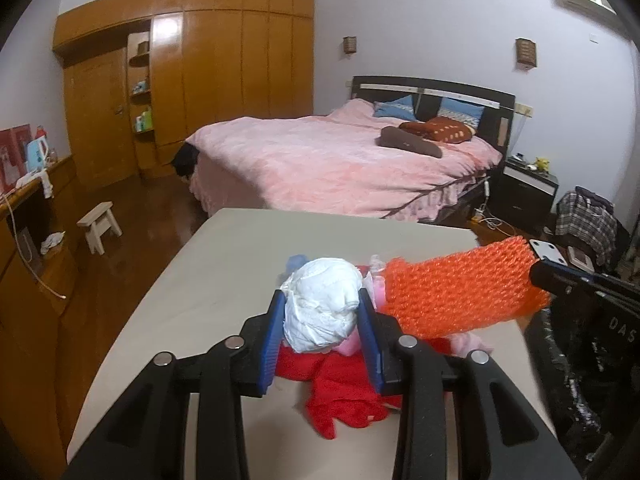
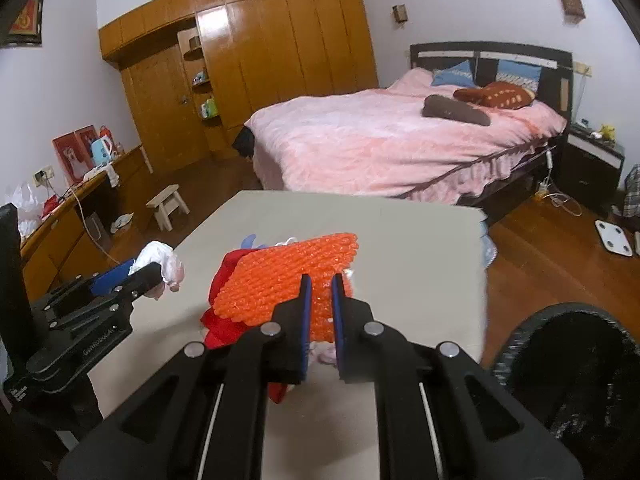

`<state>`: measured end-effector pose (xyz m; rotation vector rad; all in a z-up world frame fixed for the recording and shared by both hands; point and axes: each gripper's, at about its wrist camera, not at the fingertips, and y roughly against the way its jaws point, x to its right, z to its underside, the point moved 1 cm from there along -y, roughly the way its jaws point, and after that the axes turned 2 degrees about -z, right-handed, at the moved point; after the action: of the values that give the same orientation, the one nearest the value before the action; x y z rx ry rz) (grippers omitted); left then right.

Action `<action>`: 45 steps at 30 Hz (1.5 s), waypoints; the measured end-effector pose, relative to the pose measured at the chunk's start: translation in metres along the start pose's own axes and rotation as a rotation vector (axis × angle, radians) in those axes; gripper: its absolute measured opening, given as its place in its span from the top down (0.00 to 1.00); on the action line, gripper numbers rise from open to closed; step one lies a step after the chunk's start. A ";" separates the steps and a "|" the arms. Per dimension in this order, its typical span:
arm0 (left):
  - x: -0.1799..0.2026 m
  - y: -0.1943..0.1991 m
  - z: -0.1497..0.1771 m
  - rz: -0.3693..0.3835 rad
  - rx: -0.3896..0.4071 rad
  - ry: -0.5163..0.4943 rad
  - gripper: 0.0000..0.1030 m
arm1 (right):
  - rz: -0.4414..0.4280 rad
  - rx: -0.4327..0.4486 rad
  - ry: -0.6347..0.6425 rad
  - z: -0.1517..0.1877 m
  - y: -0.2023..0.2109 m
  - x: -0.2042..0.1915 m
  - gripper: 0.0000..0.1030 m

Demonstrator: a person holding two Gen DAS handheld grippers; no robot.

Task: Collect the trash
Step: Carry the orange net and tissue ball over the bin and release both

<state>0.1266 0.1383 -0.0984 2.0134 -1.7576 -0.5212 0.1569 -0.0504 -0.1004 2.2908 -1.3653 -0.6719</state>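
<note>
Two grips: one piece of trash is held in each gripper, both above the beige rectangular table (image 1: 168, 320).
Left gripper (image 1: 322, 334): its blue-padded fingers (image 1: 274, 332) are pinched on a crumpled white paper wad (image 1: 320, 308); the wad is squeezed between the pads so that it can be carried, and it bulges above them.
Right gripper (image 2: 320, 312): its fingers (image 2: 305, 320) are pressed almost together on one edge of a sheet of orange bubble wrap (image 2: 280, 276); the thin sheet is gripped at its near edge, so the rest sticks out forward over the table.
Remaining pile: a red crumpled cloth-like piece (image 1: 340, 392) and some pale pink scraps (image 1: 352, 344) are seen lying on the table beneath both held pieces, with a bit of blue at the far side of the pile; they are judged to be trash not yet collected.
Bin: a black round bin lined with a dark bag (image 2: 580, 360) is seen low on the right, just beside the table's right edge; its mouth appears open.
Table edges: the pile sits toward the near right part of the table; the right edge is near the orange sheet, and the far and left edges are well apart from it.
Open room: the table beyond and left of the pile is bare, and nothing is seen between the held pieces and the bin.
Surroundings: a bed with a pink cover (image 2: 380, 140) and a wooden wardrobe (image 2: 260, 48) stand well behind the table.
</note>
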 end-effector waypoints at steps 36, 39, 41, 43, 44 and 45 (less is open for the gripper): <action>0.251 0.027 0.012 0.496 0.002 -0.207 0.66 | 0.488 0.090 -0.196 0.076 0.181 0.186 0.91; 0.268 0.023 0.016 0.524 -0.013 -0.220 0.66 | 0.518 0.084 -0.220 0.088 0.188 0.198 0.91; 0.280 0.021 0.020 0.538 -0.022 -0.232 0.66 | 0.532 0.080 -0.234 0.094 0.192 0.204 0.91; 0.292 0.019 0.025 0.550 -0.031 -0.250 0.65 | 0.546 0.074 -0.246 0.100 0.194 0.211 0.91; 0.298 0.018 0.027 0.558 -0.038 -0.256 0.65 | 0.551 0.071 -0.249 0.102 0.195 0.213 0.91; 0.301 0.017 0.028 0.563 -0.043 -0.258 0.64 | 0.557 0.066 -0.251 0.106 0.196 0.217 0.91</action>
<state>0.1378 -0.1639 -0.1155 1.3683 -2.3226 -0.6364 0.0470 -0.3402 -0.1218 1.7726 -2.0527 -0.7413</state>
